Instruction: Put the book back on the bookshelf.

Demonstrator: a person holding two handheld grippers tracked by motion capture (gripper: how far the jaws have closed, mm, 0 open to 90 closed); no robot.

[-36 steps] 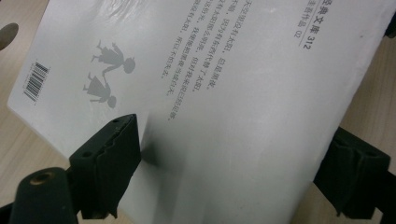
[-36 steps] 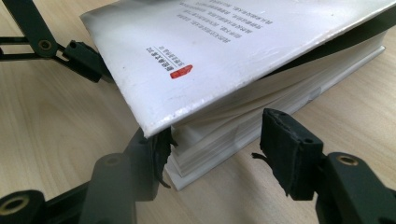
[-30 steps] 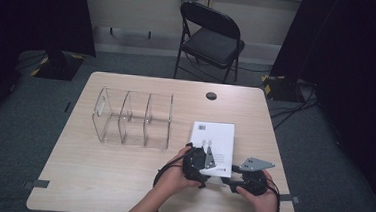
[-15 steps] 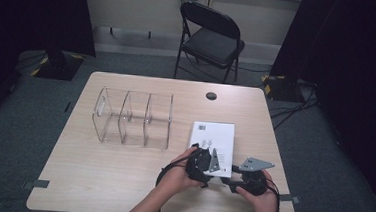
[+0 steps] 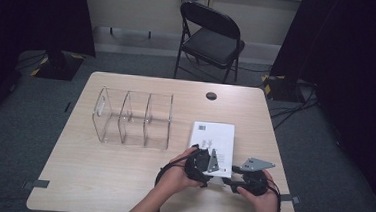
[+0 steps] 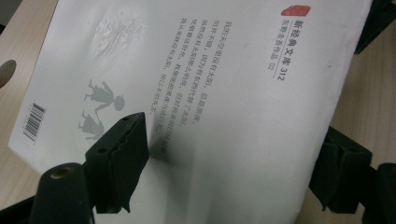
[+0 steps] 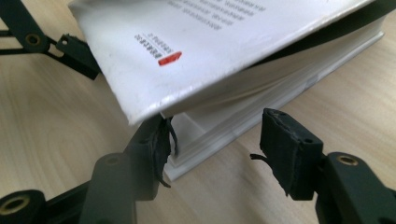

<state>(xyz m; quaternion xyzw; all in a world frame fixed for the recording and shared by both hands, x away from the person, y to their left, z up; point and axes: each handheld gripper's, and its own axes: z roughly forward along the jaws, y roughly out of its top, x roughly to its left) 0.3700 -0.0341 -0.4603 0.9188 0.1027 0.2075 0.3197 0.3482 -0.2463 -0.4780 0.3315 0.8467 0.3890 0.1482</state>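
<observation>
Tongs [image 5: 215, 169] perhaps astride white book [image 5: 214, 138]

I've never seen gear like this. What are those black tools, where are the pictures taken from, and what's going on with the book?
A person holds a hand-held gripper in each hand. One camera looks down from above; two more ride on the grippers. On the table lie a white book and a clear divided rack. The left gripper straddles the book; its jaws have just been closing. The right gripper has one jaw under the raised cover at the book's corner, the other apart.
</observation>
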